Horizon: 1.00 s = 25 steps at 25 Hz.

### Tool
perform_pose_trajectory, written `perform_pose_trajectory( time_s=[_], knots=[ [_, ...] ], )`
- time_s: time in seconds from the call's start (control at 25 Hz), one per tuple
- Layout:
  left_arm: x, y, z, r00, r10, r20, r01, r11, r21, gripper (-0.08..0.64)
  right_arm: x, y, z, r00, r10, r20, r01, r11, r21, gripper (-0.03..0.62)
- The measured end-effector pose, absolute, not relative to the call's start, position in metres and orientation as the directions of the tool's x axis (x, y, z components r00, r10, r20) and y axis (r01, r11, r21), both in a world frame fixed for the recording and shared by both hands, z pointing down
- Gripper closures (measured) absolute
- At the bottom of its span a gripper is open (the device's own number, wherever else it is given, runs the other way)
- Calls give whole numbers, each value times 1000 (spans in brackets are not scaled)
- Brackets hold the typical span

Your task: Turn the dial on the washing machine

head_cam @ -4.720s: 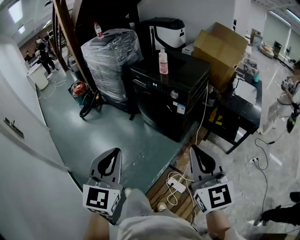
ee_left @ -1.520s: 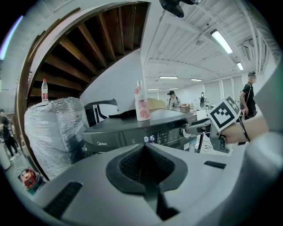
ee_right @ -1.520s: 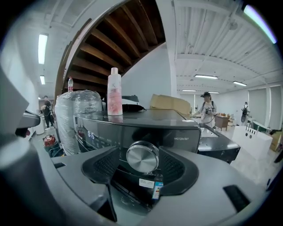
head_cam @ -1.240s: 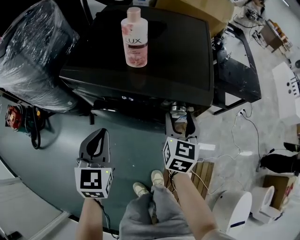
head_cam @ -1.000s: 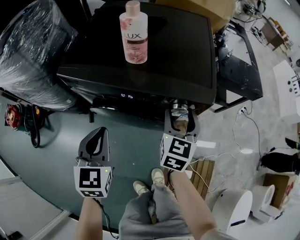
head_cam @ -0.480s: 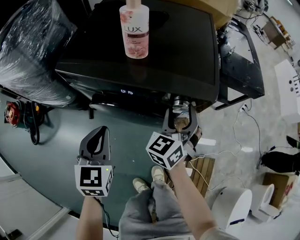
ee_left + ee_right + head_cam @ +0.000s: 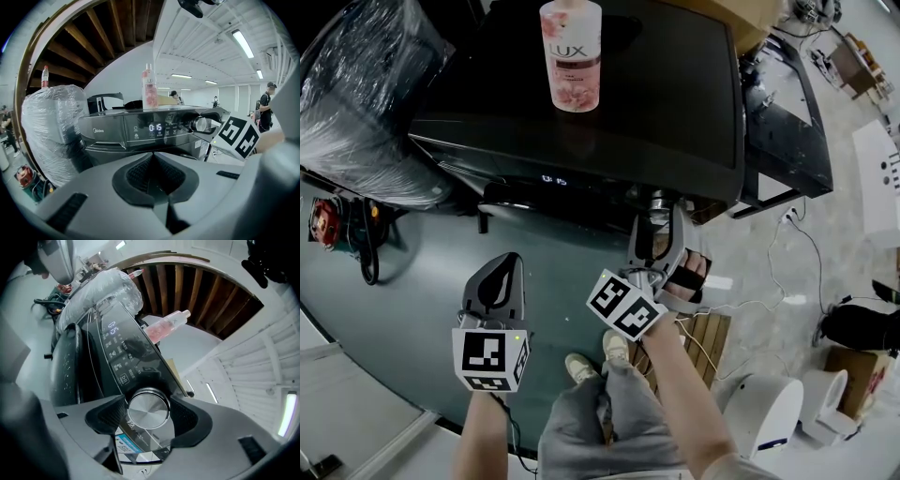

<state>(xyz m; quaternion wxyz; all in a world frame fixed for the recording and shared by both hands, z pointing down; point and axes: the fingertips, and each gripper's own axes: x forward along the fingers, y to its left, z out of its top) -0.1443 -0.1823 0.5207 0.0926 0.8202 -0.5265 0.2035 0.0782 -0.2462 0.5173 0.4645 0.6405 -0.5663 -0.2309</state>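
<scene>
Right gripper (image 7: 659, 220) is up against the front of the black washing machine (image 7: 609, 112), over at the right end of the control panel. In the right gripper view its fingers (image 7: 188, 416) sit one on each side of the shiny silver dial (image 7: 148, 409), pads pressed against the rim, so it's clamped onto the dial. From the head view the marker cube (image 7: 625, 305) on that gripper looks rolled over to one side rather than sitting square.

Left gripper (image 7: 502, 266) is hanging out in the air in front of the machine, left of the right one and well apart from the panel. Its fingers (image 7: 140, 174) are closed together with nothing between them.

The panel's display (image 7: 155, 127) reads 0:15, left of the dial. A pink Lux bottle (image 7: 572, 56) stands upright on the machine's top, towards the far left part. Left of the washer there's some bulky thing wrapped in clear plastic film (image 7: 366, 94). Floor under everything is grey-green, and the person's shoes show near the bottom of the head view.
</scene>
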Motion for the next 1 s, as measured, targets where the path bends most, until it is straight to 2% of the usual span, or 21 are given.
perform_pose_trajectory(
  time_s=[0.12, 0.28, 0.56, 1.0],
  knots=[
    [-143, -182, 522, 363, -824, 436, -900, -431, -64, 540, 80, -247, 516, 246, -942, 229, -541, 62, 839, 291],
    [-144, -182, 523, 358, -824, 438, -903, -425, -61, 540, 81, -248, 512, 216, -948, 234, -638, 45, 768, 293],
    [-143, -179, 520, 356, -824, 440, -906, -420, -52, 540, 87, -246, 510, 155, -959, 239, -820, 10, 572, 295],
    [-146, -180, 514, 351, -832, 430, -911, -409, -48, 540, 92, -248, 505, 92, -972, 216, -962, -31, 272, 295]
  ],
)
